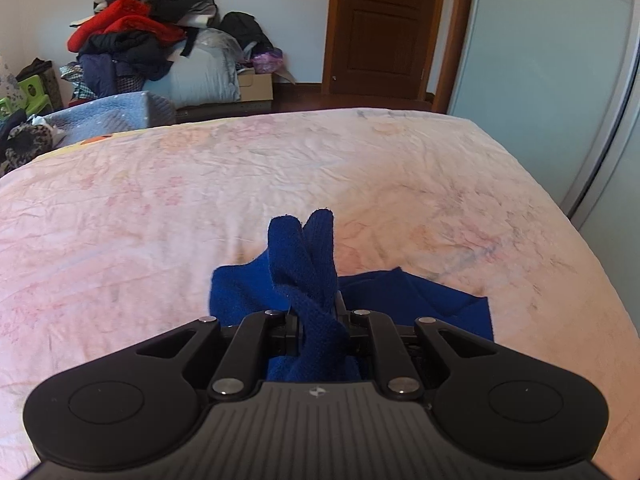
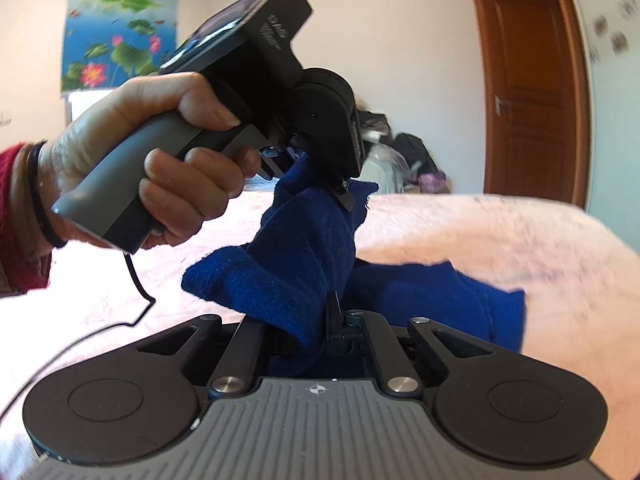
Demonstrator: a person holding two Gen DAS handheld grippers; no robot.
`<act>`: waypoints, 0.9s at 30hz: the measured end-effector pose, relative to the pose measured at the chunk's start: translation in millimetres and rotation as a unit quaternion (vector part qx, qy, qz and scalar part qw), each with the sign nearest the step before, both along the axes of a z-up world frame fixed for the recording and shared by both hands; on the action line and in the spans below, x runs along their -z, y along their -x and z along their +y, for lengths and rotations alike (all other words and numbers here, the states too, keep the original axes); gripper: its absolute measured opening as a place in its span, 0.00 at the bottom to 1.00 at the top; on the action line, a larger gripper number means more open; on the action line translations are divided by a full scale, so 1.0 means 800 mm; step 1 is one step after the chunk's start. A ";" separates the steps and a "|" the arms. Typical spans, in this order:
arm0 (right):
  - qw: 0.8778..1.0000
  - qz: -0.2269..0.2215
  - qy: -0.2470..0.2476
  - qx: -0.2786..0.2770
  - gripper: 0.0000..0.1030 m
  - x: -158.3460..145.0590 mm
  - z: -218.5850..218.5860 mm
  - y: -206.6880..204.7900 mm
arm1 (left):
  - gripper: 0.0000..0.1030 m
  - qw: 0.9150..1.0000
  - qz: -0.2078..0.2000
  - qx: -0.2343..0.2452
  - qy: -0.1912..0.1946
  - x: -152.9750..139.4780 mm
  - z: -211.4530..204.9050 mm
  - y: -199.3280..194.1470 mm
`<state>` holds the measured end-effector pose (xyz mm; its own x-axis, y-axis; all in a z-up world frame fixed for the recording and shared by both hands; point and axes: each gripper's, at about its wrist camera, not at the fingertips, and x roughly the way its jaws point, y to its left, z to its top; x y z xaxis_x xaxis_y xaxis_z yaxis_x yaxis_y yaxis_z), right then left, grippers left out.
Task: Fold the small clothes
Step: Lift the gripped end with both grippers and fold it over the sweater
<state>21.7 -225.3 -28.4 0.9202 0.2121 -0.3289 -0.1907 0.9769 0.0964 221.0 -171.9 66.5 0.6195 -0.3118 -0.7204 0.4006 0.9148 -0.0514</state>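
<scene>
Above the pink bed (image 1: 200,200), a deep-blue knitted garment (image 2: 288,272) is being held bunched and twisted, its lower part trailing on the sheet, by the left gripper (image 1: 316,320) and right gripper (image 2: 332,320), both clamped tight on it.

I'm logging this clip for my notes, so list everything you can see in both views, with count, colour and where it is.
blue garment: one, dark blue knit, lifted over the bed, pinched in both tools, part still lying on the sheet
bed sheet: one, pale pink floral, covering the bed
clothes pile: one heap, red, black and grey, against the far wall
cardboard box: one, tan, on the floor beside the pile
door: one, brown wood, closed, far wall
wardrobe: one, pale blue panels, right of the bed
lotus poster: one, blue and green, on the wall
left tool: one, black and grey, shut on the garment
right tool: one, black, shut on the garment
left hand: one, red sleeve, gripping the handle
</scene>
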 end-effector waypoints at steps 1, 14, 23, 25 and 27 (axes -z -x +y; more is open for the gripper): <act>1.000 0.002 -0.005 0.003 0.09 0.002 -0.004 0.002 | 0.11 1.000 0.002 0.004 -0.002 0.002 -0.007 0.001; 0.997 0.027 -0.062 0.035 0.10 0.025 -0.062 0.005 | 0.11 0.999 0.013 0.040 -0.033 0.033 -0.083 0.011; 0.983 0.084 -0.156 0.042 0.14 0.056 -0.100 -0.012 | 0.23 0.997 0.073 0.036 0.011 0.056 -0.097 -0.008; 0.979 0.097 -0.175 0.045 0.20 0.061 -0.107 -0.015 | 0.30 0.996 0.078 0.039 0.026 0.054 -0.098 -0.010; 0.975 0.106 -0.190 0.048 0.21 0.067 -0.113 -0.017 | 0.34 0.996 0.072 0.036 0.029 0.051 -0.100 -0.008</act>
